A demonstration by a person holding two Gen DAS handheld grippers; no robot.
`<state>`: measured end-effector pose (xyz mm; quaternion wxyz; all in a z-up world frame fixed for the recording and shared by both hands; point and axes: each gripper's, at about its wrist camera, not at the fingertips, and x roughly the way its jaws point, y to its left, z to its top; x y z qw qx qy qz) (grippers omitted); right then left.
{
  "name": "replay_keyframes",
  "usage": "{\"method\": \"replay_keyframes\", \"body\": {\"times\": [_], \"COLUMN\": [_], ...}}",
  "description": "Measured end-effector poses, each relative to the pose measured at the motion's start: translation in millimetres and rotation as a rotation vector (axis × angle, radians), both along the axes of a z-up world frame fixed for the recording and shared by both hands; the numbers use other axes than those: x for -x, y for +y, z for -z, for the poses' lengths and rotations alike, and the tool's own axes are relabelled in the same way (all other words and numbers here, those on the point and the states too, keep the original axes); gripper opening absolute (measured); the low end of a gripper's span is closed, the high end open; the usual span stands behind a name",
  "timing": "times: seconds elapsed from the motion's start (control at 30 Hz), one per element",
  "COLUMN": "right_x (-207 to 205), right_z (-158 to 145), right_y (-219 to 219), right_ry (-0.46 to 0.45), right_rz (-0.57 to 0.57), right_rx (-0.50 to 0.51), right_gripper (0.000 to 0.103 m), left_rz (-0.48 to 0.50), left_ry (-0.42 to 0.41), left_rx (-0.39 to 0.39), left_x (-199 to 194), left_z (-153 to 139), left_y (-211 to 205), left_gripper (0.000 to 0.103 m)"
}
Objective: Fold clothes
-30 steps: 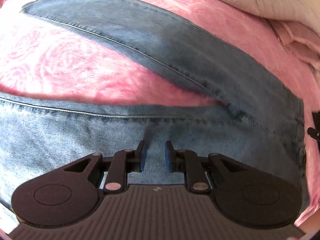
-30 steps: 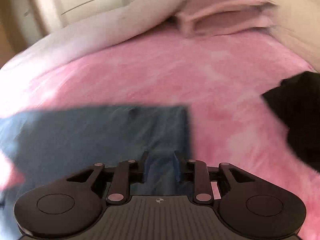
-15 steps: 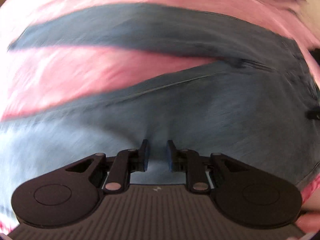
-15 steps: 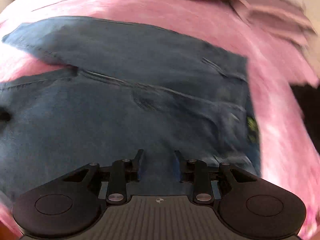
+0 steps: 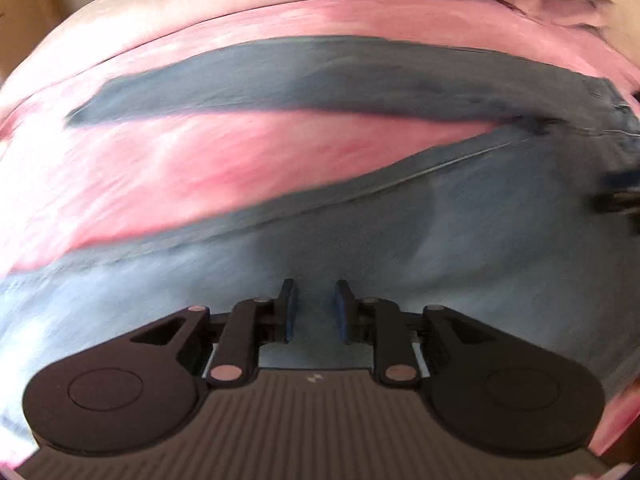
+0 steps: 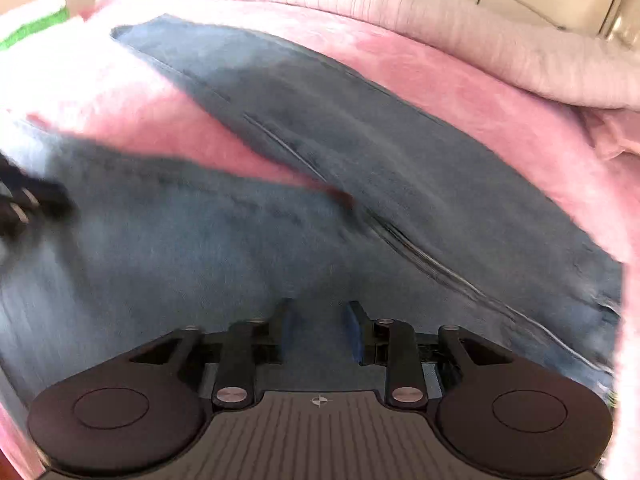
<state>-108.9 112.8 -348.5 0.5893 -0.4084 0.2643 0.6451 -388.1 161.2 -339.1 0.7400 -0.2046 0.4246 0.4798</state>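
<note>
Left wrist view shows a pair of blue jeans (image 5: 460, 240) spread flat on a bed with a pink cover (image 5: 200, 168), its two legs splayed in a V. The far leg runs long and narrow across the frame toward the left, its hem at the left end; the near leg fills the foreground under the camera, and both meet at the crotch toward the right, so the waist end lies to the right. In the right wrist view the jeans (image 6: 400, 168) show the same V, with the far leg slanting up to the left and a seam running diagonally. The left gripper (image 5: 313, 310) hangs just above the near leg; its fingers have just been opening and stand apart with nothing clamped between them. The right gripper (image 6: 318, 330) likewise has its fingers released over denim. A pale duvet (image 6: 500, 56) lies bunched beyond the jeans.
</note>
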Motion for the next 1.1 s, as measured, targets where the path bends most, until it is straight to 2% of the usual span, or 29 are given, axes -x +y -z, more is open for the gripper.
{"method": "replay_keyframes", "body": {"times": [0.07, 0.1, 0.13, 0.17, 0.2, 0.23, 0.3, 0.37, 0.43, 0.47, 0.53, 0.6, 0.67, 0.73, 0.83, 0.97, 1.1], "right_x": [-31.6, -49.9, -64.0, -74.0, -84.0, -90.4, -90.3, -72.9, -43.9, -27.5, -0.4, 5.5, -8.2, -23.1, -21.5, 25.7, 91.8], "right_z": [-3.4, -5.5, -8.1, -11.1, -14.1, -17.5, -24.5, -29.7, -29.4, -28.3, -20.1, -13.2, -14.8, -21.9, -36.3, -44.7, -34.1], "right_y": [-26.1, -40.1, -51.8, -61.2, -70.6, -77.7, -84.5, -82.5, -77.7, -74.8, -72.8, -79.7, -87.6, -95.2, -91.7, -58.0, -40.8], "right_ry": [0.032, 0.053, 0.053, 0.033, 0.013, 0.003, 0.014, 0.06, 0.094, 0.11, 0.081, 0.047, 0.062, 0.071, 0.096, 0.206, 0.161], "right_rz": [0.116, 0.181, 0.237, 0.286, 0.335, 0.372, 0.408, 0.399, 0.325, 0.276, 0.205, 0.205, 0.273, 0.352, 0.356, 0.2, -0.027], "right_rx": [0.035, 0.053, 0.072, 0.092, 0.111, 0.121, 0.115, 0.085, 0.076, 0.075, 0.105, 0.126, 0.156, 0.203, 0.186, 0.097, 0.06], "right_gripper": [0.033, 0.048, 0.052, 0.052, 0.052, 0.052, 0.052, 0.052, 0.052, 0.052, 0.052, 0.052, 0.052, 0.052, 0.051, 0.051, 0.051], "left_rz": [-0.082, -0.124, -0.168, -0.205, -0.267, -0.304, -0.352, -0.273, -0.194, -0.147, -0.1, -0.149, -0.227, -0.295, -0.274, -0.085, 0.006], "left_ry": [0.005, 0.011, 0.059, 0.057, 0.101, 0.101, 0.041, 0.02, 0.001, 0.037, 0.081, 0.06, 0.053, 0.045, -0.069, -0.14, -0.088], "left_rx": [0.002, 0.002, -0.004, -0.004, 0.002, 0.014, 0.019, 0.022, 0.026, 0.034, 0.015, 0.042, 0.07, 0.095, 0.074, 0.065, 0.102], "left_x": [44.7, 66.8, 84.9, 100.3, 113.1, 125.4, 137.1, 123.1, 109.0, 101.6, 100.8, 119.6, 139.5, 156.4, 144.7, 87.4, 50.7], "left_z": [-2.1, -3.2, -4.0, -7.4, -9.2, -11.9, -18.5, -15.6, -12.3, -6.2, 0.1, -0.2, -7.8, -18.5, -35.8, -32.8, -9.5], "left_y": [-0.7, -0.9, -0.5, 0.0, 2.3, 3.6, 1.3, -6.1, -13.4, -15.0, -22.4, -24.7, -23.7, -21.1, -14.9, -12.0, -25.2], "left_gripper": [0.023, 0.023, 0.033, 0.027, 0.025, 0.024, 0.018, 0.019, 0.02, 0.02, 0.02, 0.02, 0.02, 0.012, 0.01, 0.013, 0.013]}}
